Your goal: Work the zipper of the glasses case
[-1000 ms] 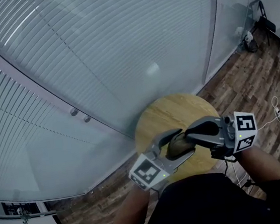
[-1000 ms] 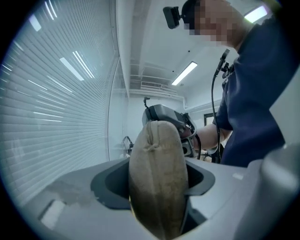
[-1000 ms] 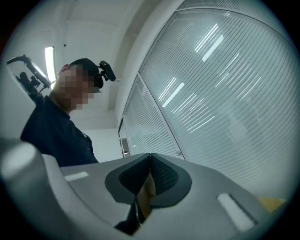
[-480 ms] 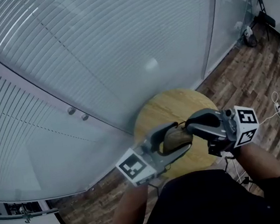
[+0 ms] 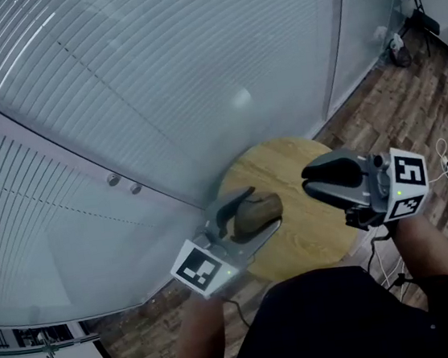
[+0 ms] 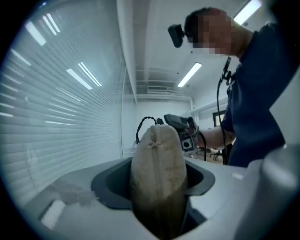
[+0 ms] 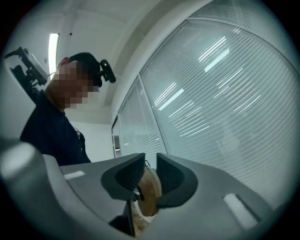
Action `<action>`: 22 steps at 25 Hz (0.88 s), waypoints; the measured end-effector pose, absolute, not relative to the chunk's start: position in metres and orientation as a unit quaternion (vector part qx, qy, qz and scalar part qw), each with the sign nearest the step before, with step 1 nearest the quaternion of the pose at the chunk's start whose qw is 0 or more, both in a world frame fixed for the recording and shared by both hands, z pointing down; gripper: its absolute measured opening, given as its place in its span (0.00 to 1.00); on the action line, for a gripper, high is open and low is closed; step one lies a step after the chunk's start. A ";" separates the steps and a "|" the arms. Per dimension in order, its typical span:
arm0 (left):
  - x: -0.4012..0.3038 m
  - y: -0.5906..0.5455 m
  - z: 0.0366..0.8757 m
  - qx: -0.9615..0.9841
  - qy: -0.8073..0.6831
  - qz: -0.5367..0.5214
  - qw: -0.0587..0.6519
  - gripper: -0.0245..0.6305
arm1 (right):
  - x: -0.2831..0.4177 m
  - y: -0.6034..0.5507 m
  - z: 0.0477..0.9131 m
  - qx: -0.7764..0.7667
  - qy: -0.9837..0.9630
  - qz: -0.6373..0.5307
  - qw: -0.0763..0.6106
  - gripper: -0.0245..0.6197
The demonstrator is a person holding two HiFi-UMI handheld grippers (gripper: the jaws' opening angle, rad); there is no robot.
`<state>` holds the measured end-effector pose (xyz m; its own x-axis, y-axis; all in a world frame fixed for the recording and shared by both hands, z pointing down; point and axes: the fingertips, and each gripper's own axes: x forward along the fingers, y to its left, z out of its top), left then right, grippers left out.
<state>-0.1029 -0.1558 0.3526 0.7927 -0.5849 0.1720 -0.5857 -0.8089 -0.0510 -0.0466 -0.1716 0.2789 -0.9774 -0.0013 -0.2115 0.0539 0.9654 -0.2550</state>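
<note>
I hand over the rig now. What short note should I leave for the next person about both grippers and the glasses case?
Left gripper: shut on the glasses case, held over the round table.
Right gripper: apart from the case, jaws have just been opening slightly, nothing between them.
Done: zipper state cannot be made out.
Left: catch the zipper pull with the right gripper and work it.

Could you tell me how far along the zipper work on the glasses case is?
Done: the left hand-held gripper clamps the tan fabric glasses case. In hand: the right hand-held gripper is clear of it; its jaws have just been opening, nothing between them. Left: unclear, since no view shows whether the case is zipped shut.
</note>
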 end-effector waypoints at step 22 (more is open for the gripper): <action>-0.057 -0.137 0.395 0.957 -0.203 0.204 -0.043 0.50 | -0.068 -0.145 0.313 0.111 0.971 -0.205 0.050 0.06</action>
